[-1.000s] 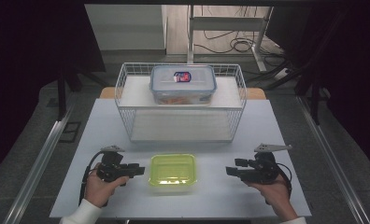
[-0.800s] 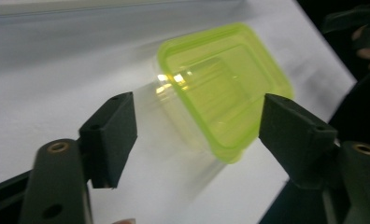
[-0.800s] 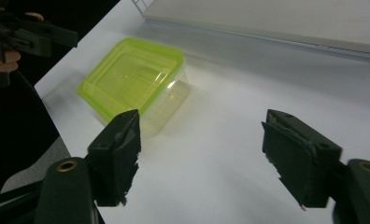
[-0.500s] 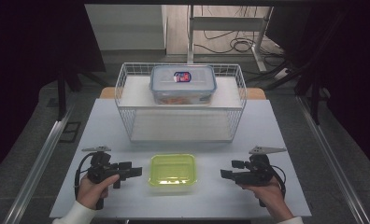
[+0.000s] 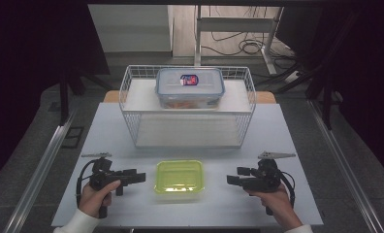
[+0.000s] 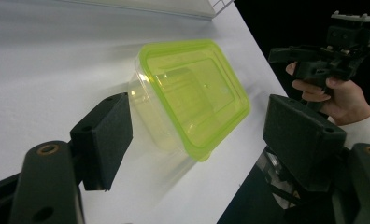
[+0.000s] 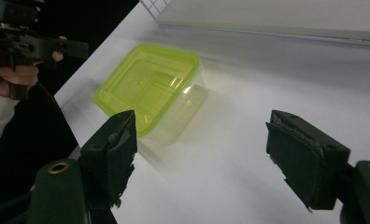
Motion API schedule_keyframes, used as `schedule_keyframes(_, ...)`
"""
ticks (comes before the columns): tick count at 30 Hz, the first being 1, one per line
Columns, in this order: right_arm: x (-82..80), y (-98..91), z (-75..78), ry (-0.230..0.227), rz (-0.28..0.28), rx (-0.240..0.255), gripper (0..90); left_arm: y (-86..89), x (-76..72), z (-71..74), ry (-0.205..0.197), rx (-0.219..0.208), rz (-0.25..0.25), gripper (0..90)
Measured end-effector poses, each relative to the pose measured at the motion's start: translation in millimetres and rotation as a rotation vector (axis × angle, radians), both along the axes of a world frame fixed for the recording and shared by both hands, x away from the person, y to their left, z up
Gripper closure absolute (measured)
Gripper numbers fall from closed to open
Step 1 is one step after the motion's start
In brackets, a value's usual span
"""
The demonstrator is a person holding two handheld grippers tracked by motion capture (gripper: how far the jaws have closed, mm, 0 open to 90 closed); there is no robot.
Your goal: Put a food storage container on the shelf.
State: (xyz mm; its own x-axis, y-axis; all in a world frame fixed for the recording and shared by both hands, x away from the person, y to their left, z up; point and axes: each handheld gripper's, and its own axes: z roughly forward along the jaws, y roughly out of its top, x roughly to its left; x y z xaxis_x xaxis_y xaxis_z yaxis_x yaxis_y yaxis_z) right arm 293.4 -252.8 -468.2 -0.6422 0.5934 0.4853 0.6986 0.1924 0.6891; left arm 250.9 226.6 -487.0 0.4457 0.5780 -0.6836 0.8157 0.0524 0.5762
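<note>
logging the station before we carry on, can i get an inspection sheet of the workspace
surface: white table, no marks seen on its bare parts
job's things: green-lidded container flat on the near middle of the table, lid on, untouched
clutter: wire basket at the far side, holding a clear lidded box with a label on top
grippers: left gripper and right gripper face the container from either side, each apart from it; both jaws stand open with nothing between them, having just been opening
cables: a cable loops from each gripper; more lie on the floor beyond the table
surroundings: dark, metal rails along both sides, a metal frame behind
</note>
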Motion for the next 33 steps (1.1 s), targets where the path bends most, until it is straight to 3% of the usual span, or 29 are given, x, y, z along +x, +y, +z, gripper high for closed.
schedule_keyframes(3,1.5,0.0,-0.3,0.006,-0.001,0.018,26.3,-1.6,1.2,-0.7,0.007,-0.006,0.0,23.5)
schedule_keyframes(10,6.7,3.4,-2.8,0.059,0.007,0.078,29.2,-4.4,9.8,-9.4,0.053,-0.071,-0.002,24.1)
schedule_keyframes(15,14.0,8.5,-8.4,0.109,0.016,0.126,33.9,-7.0,14.4,-17.1,0.09,-0.076,-0.003,25.9)
schedule_keyframes(21,18.6,15.8,-14.6,0.154,0.014,0.138,34.4,-10.7,18.3,-19.9,0.107,-0.12,-0.012,27.2)
schedule_keyframes(28,26.0,27.9,-23.8,0.202,0.019,0.153,37.4,-14.4,22.0,-24.7,0.127,-0.134,-0.014,29.3)
schedule_keyframes(33,30.6,39.6,-26.0,0.205,0.027,0.14,39.0,-17.7,24.4,-27.7,0.139,-0.126,-0.021,30.6)
